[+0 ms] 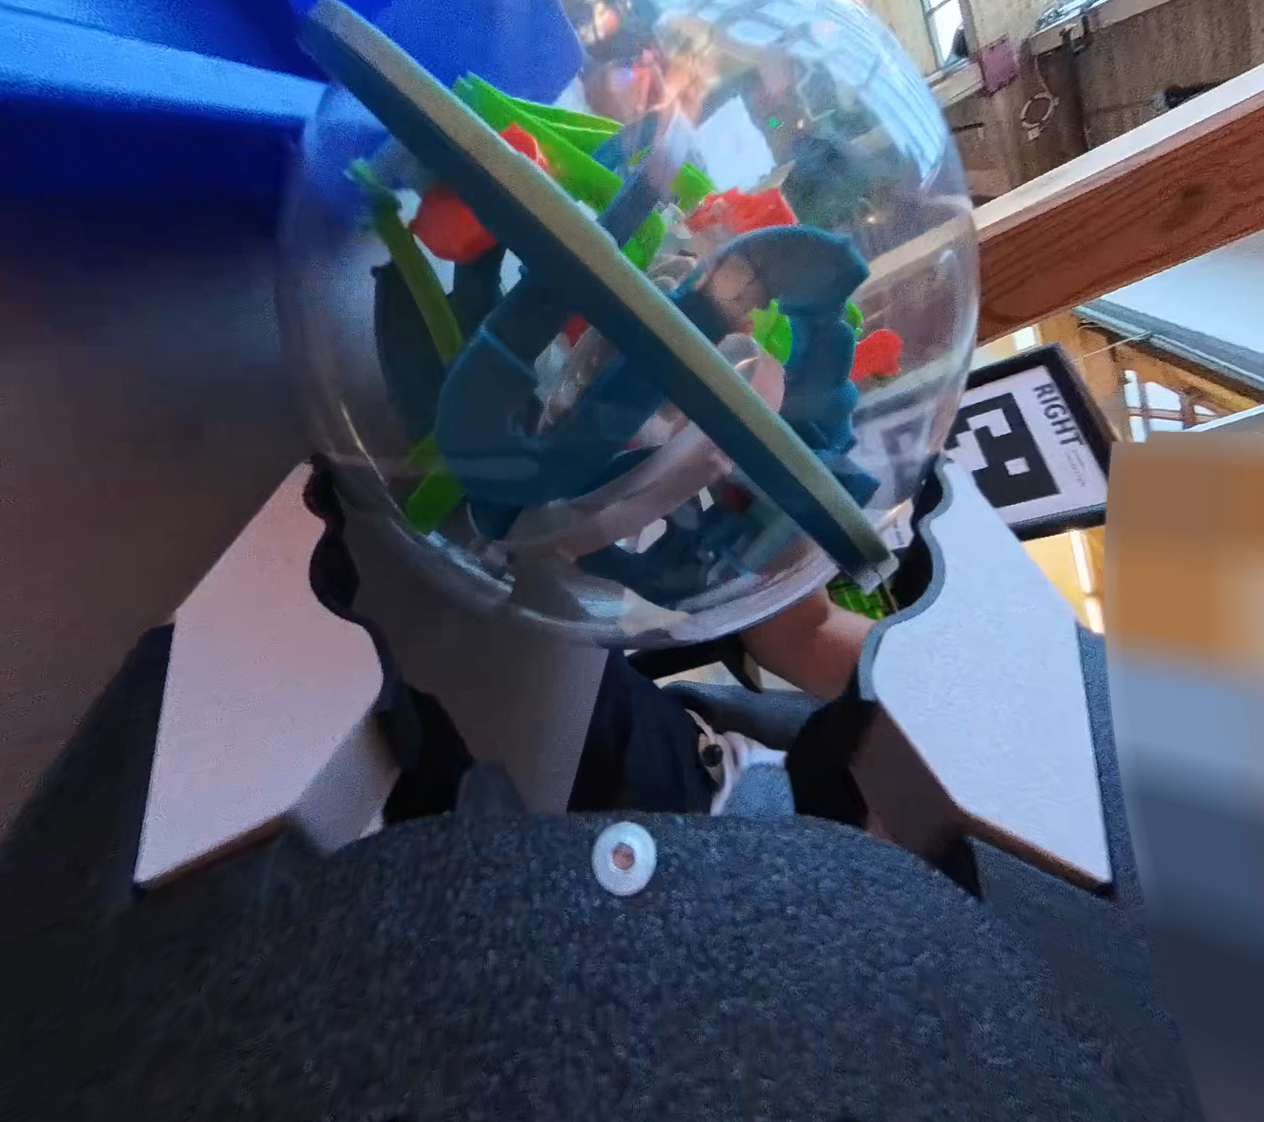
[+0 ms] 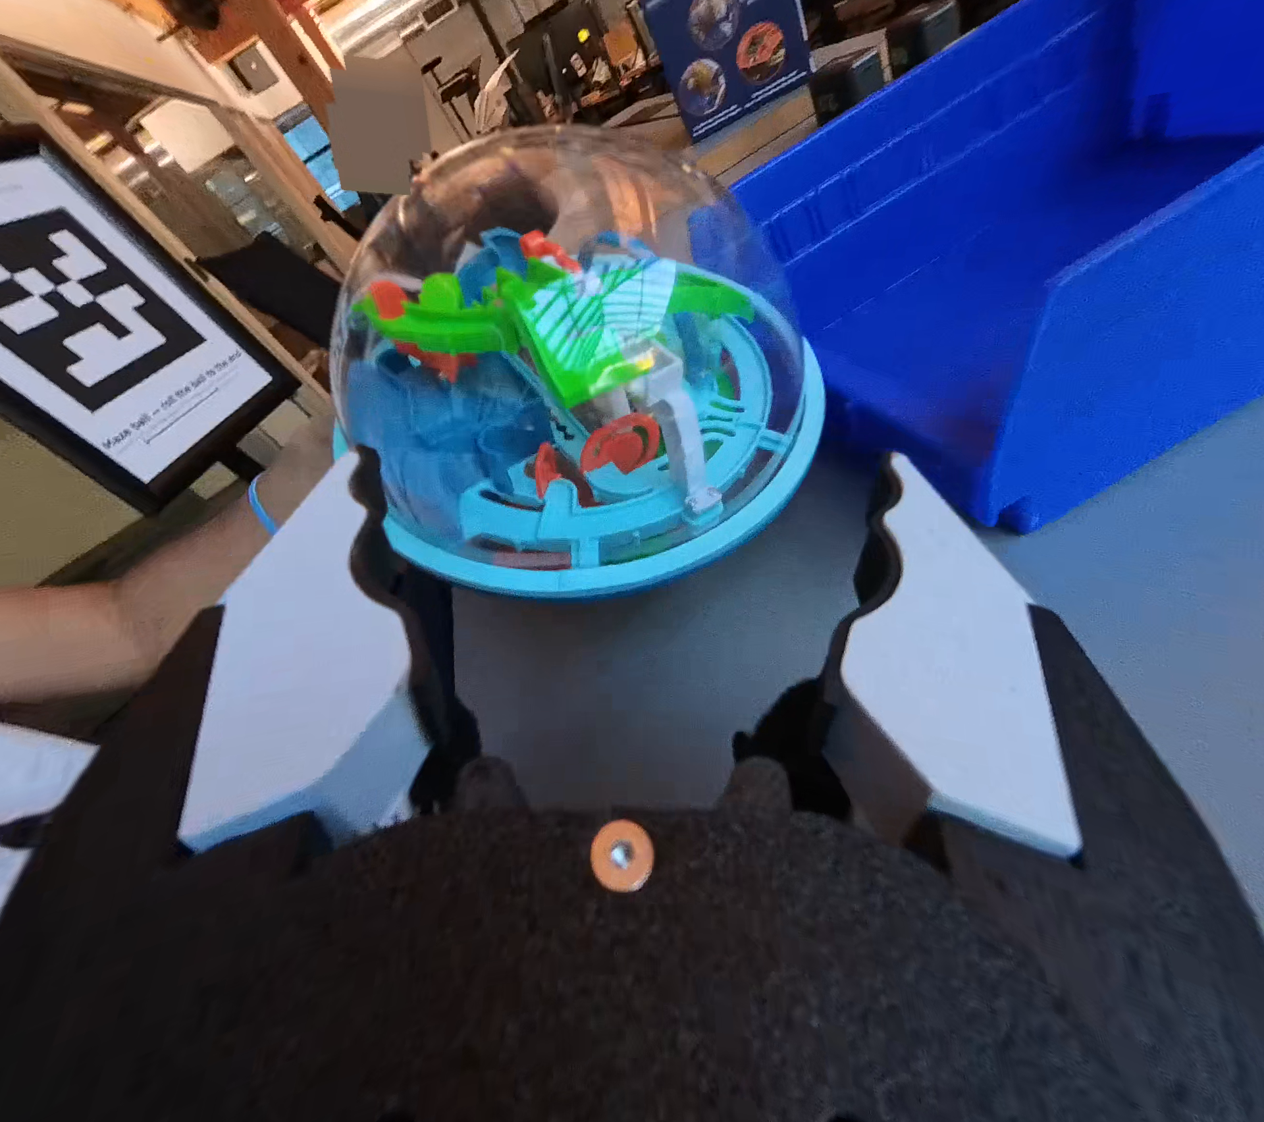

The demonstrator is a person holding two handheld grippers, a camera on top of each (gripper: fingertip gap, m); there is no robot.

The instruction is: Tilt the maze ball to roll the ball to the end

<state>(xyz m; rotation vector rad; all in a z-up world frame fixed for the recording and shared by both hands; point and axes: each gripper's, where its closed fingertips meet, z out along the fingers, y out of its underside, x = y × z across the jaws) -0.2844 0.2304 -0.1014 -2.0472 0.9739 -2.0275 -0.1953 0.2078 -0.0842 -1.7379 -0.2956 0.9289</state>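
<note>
The maze ball [image 1: 615,268] is a clear sphere with blue, green and red tracks and a blue rim. In the left wrist view it fills the gap between my fingers [image 1: 260,644], steeply tilted with the rim running diagonally. My left gripper [image 1: 626,473] is shut on it. In the right wrist view the maze ball [image 2: 568,371] sits just ahead of my right gripper [image 2: 622,466], rim slightly tilted. That gripper is open with a finger on either side; the left finger [image 2: 308,610] meets the rim and a gap shows on the right. I cannot pick out the small ball inside.
A blue plastic bin [image 2: 1026,302] stands on the grey table [image 2: 1128,576] to the right of the ball, and it also shows in the left wrist view [image 1: 171,63]. A framed sign [image 2: 102,336] stands at the left. A person's arm [image 2: 68,644] reaches in from the left.
</note>
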